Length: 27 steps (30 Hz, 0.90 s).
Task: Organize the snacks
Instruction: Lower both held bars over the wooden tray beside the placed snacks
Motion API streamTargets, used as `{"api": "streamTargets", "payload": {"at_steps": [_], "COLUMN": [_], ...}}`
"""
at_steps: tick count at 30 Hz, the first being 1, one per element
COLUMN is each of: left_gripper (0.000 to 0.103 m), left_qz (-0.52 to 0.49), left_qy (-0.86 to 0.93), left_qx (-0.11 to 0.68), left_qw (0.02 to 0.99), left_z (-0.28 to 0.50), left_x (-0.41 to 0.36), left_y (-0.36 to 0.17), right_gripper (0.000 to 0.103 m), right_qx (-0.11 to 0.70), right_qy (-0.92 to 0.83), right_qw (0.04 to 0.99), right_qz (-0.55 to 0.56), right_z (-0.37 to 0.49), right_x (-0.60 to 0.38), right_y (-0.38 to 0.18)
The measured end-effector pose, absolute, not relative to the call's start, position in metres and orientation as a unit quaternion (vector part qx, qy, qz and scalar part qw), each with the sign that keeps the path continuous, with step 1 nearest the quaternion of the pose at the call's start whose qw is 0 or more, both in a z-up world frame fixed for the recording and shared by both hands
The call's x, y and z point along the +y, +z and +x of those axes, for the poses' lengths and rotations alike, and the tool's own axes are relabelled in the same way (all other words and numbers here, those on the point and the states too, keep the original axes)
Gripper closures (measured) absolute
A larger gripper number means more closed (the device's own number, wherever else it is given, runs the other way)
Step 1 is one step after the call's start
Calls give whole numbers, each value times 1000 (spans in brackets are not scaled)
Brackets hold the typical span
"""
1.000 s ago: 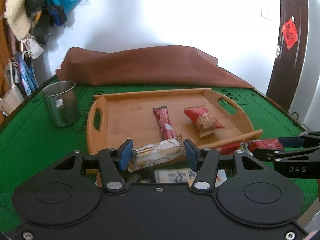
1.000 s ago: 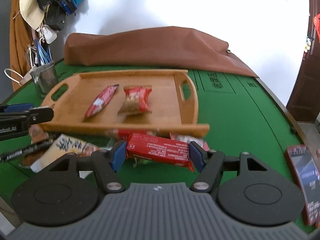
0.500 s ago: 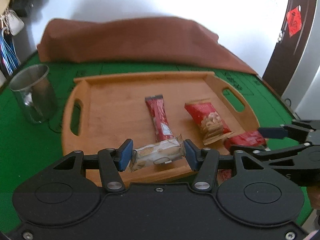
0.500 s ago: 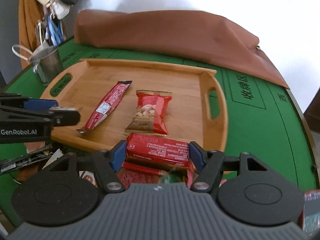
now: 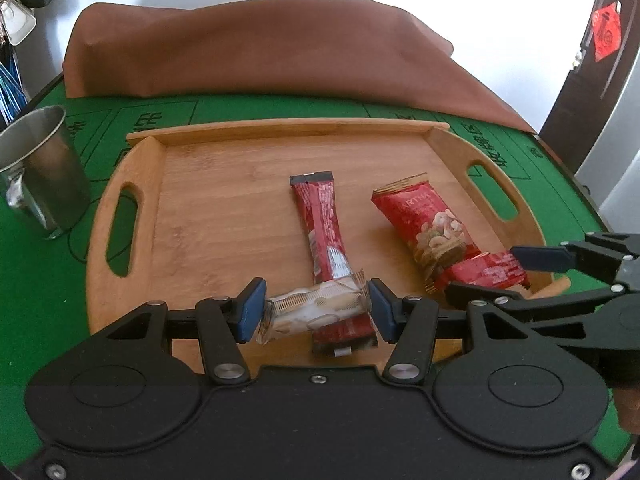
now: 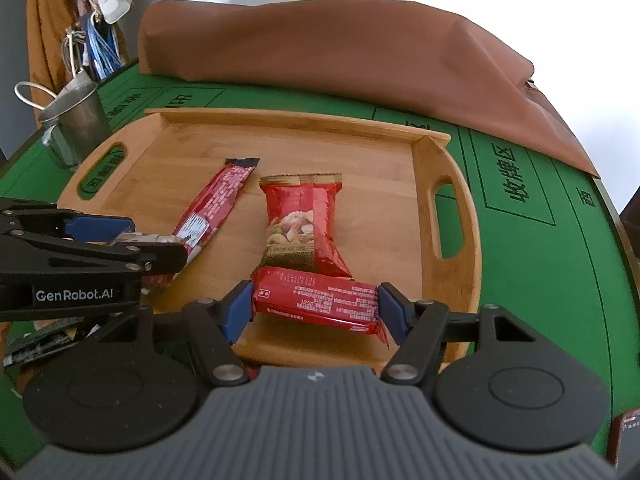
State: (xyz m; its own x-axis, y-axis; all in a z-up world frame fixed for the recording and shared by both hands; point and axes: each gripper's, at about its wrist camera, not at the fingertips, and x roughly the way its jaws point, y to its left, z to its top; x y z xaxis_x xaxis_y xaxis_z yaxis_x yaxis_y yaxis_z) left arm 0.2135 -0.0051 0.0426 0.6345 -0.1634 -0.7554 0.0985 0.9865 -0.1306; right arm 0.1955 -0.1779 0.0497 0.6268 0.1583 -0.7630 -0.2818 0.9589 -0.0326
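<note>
Left claw (image 5: pixel 316 310) grips a pale wafer packet (image 5: pixel 316 307), right claw (image 6: pixel 316 310) a red bar (image 6: pixel 318 300) — both over the bamboo tray (image 5: pixel 208 216).

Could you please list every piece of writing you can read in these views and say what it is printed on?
"GenRobot.AI": on the left claw
"FROM NATURE": on the nut packet
"收牌区": on the green table
Fine print on the red bar and red stick packet: too small to read.
</note>
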Motion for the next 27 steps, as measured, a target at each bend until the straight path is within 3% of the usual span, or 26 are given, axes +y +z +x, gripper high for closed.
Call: {"api": "streamTargets", "payload": {"at_steps": [27], "left_gripper": [49], "left_qz": [-52], "left_qy": [-40], "left_qx": [427], "left_qw": [902], "left_z": [288], "left_x": [-11], "left_y": [36], "right_gripper": [34], "right_qx": [421], "right_qy": [78], "right_qw": [903], "right_qz": [-47], "right_z": [255], "right_x": [-177], "right_y": [39]}}
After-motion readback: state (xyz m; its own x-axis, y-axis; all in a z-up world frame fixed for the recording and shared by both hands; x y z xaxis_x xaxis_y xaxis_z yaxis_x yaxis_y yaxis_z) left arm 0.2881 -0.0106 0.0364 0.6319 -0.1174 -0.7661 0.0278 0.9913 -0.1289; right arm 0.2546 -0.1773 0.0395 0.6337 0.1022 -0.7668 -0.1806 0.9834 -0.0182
